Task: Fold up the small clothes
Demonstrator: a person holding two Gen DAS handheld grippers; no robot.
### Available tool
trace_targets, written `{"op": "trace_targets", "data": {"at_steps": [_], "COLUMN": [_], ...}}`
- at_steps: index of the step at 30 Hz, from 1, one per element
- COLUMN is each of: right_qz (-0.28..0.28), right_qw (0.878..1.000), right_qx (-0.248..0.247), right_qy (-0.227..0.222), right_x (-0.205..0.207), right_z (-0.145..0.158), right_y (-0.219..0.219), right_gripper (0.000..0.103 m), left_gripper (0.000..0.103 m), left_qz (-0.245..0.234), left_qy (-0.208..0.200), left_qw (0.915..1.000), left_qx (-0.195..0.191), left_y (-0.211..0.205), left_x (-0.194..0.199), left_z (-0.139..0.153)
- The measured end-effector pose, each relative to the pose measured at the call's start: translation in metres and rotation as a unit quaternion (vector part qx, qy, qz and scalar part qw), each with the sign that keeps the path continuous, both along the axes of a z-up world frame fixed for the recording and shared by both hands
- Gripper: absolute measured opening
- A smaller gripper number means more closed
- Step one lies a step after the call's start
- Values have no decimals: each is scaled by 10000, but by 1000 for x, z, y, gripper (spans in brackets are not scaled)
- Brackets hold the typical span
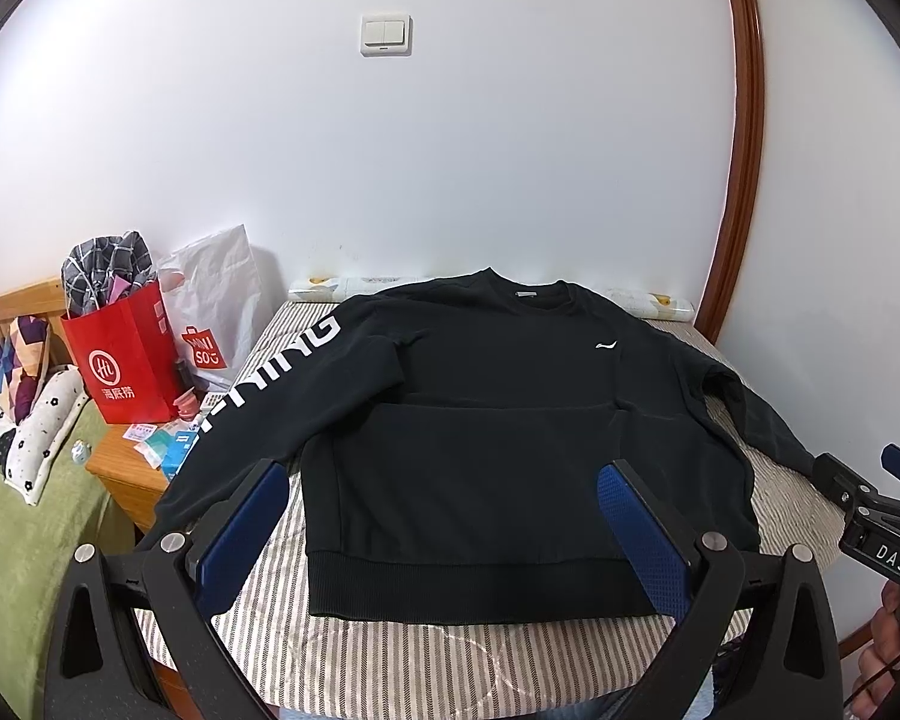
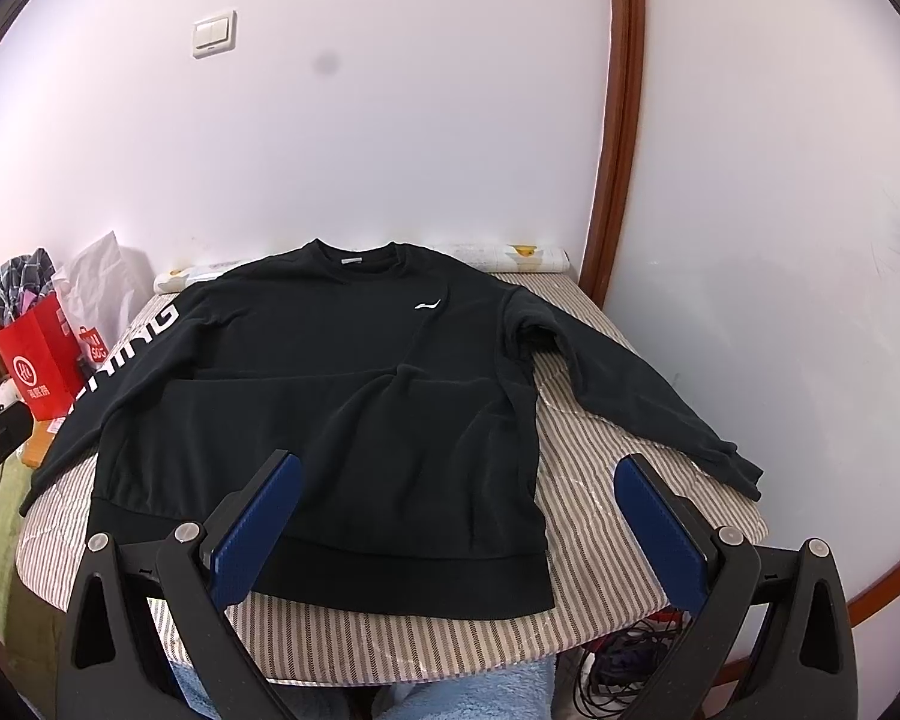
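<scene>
A sweatshirt lies flat on the table in front of you, collar at the far edge by the wall, hem nearest you. Its sleeves spread out to the left and right, the left one hanging past the table's edge. Your left gripper hovers over the hem; your right gripper over the hem's right corner. Left of the table, two bags stand on a nightstand.
</scene>
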State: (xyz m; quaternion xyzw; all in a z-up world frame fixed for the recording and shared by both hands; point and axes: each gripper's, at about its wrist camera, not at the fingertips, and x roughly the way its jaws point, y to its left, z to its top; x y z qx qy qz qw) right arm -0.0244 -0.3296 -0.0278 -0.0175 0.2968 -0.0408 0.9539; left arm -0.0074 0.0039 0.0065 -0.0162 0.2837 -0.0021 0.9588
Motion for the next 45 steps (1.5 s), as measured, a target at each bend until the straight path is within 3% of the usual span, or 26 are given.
{"op": "trace_targets", "data": {"at_steps": [19, 26, 29, 32, 37, 45], "right_qz": [14, 231, 325, 320, 418, 565], "right_qw": [10000, 9997, 9992, 9990, 9962, 9895], "right_qx": [25, 71, 55, 63, 44, -222], "right_qy": [5, 70, 205, 313, 757, 1313], "right_x": [6, 34, 51, 70, 104, 145], "right_z": [8, 3, -9, -24, -64, -110], "right_y": [3, 13, 18, 22, 36, 72], "right_gripper": [103, 103, 102, 102, 102, 102], "left_gripper": [103, 103, 103, 100, 97, 93], "left_qz": [-172, -127, 43, 555, 872, 1395], "left_qy": [-52, 146, 388, 593, 1098, 1286], "left_qw": [9996, 9973, 9939, 9858, 9724, 9509], "left_qx": [-199, -712, -1035, -1473, -1865, -2444], "left_y": [8, 31, 50, 80, 119, 169], "left_x": [7, 42, 59, 74, 93, 106], "left_z": [6, -5, -24, -54, -107, -164]}}
